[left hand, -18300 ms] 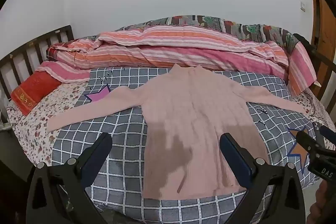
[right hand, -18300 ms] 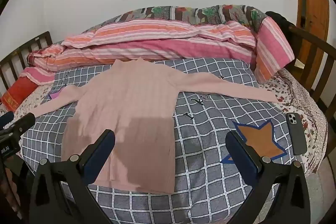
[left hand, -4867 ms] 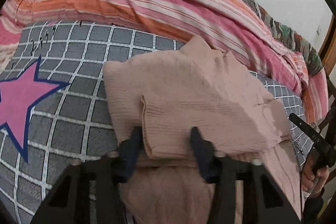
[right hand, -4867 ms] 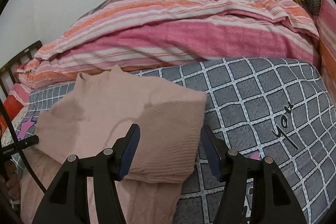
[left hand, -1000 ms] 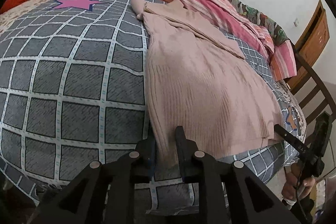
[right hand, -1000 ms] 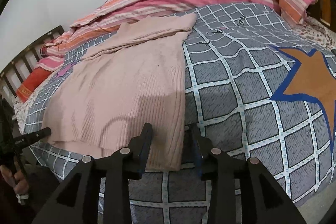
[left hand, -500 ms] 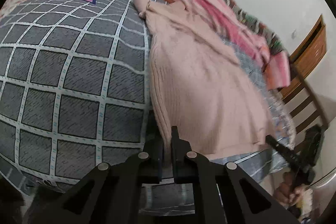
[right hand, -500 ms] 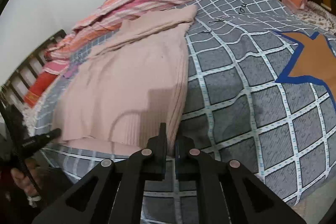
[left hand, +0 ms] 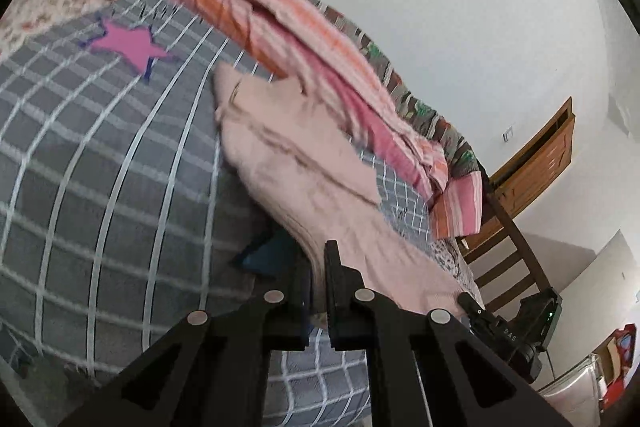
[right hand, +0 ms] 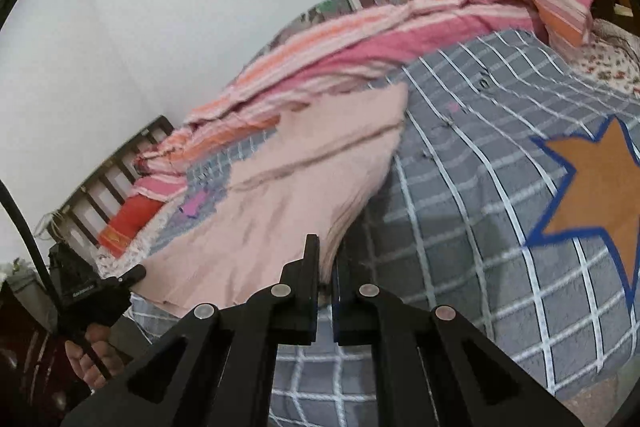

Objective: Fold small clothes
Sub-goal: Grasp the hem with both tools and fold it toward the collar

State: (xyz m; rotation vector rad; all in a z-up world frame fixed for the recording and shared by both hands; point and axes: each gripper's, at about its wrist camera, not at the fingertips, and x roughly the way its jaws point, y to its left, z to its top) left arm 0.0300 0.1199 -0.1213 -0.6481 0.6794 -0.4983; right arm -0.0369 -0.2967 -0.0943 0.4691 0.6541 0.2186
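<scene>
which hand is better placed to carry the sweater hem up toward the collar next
Neither alone. The left gripper and the right gripper each have jaws shut on a hem corner of the pink sweater, lifted off the checked blanket. Likely both carry the hem together.

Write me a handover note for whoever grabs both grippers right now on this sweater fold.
Left gripper: shut on the left hem corner of the pale pink ribbed knit sweater.
Right gripper: shut on the right hem corner of the same sweater.
Its jaws have just closed on the cloth.
Where things are: the sweater lies lengthwise on the grey checked blanket, collar toward the striped pink and orange quilt; the hem end is raised off the bed.
Done: both sleeves folded in across the body, hem gripped at both corners.
Left: probably carry the hem up toward the collar to fold it in half, lay it down and release.
</scene>
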